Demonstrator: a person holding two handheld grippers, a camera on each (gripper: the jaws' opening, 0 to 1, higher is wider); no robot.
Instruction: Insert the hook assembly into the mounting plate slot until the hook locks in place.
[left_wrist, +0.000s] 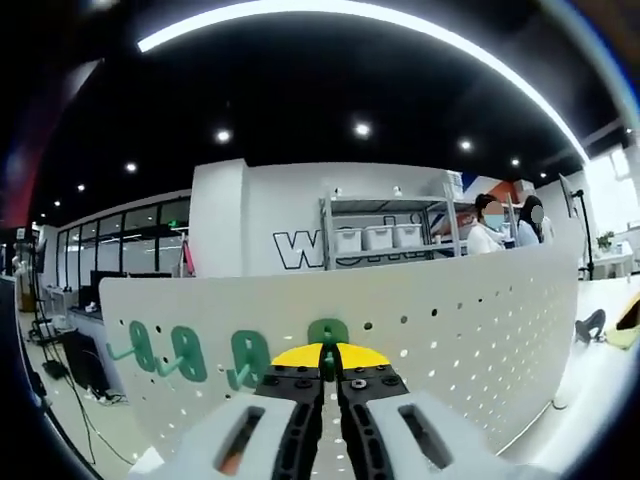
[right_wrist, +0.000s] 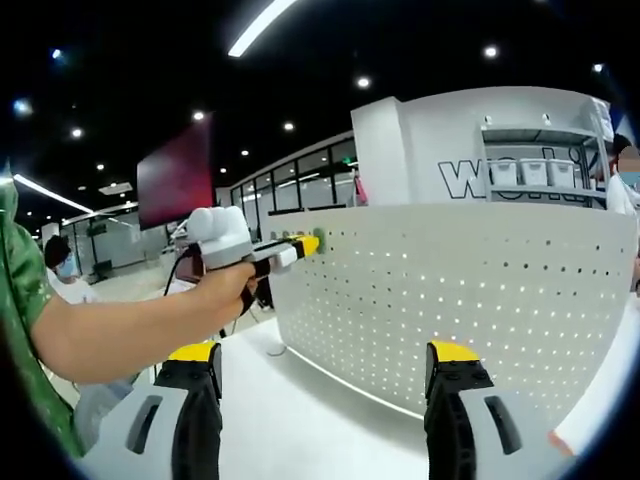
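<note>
The green hook (left_wrist: 327, 334) sits right at the tips of the left gripper (left_wrist: 329, 372), its rounded top standing just above the yellow pads, which are pressed together on the lower part of the hook. The hook's back lies against the white pegboard plate (left_wrist: 480, 330) directly ahead of the fingers. Whether its pegs are already seated in the holes is hard to judge, since the pads hide the contact; my guess is that it is at the surface or partly in, not yet clearly locked.

To the left of those fingertips, three more green hooks (left_wrist: 187, 352) hang in a row on the same plate, so much of the row looks finished and this hook appears to be the one in hand.

In the right gripper view, the left gripper (right_wrist: 300, 246) shows from the side, held in a person's hand (right_wrist: 222, 290), with a speck of green at its tip touching the plate's (right_wrist: 480, 300) near edge. The right gripper (right_wrist: 325, 365) has its jaws spread wide with nothing between them, well back from the plate, above the white tabletop (right_wrist: 300, 420).

What seems left: press the hook home until it catches, then let go.
</note>
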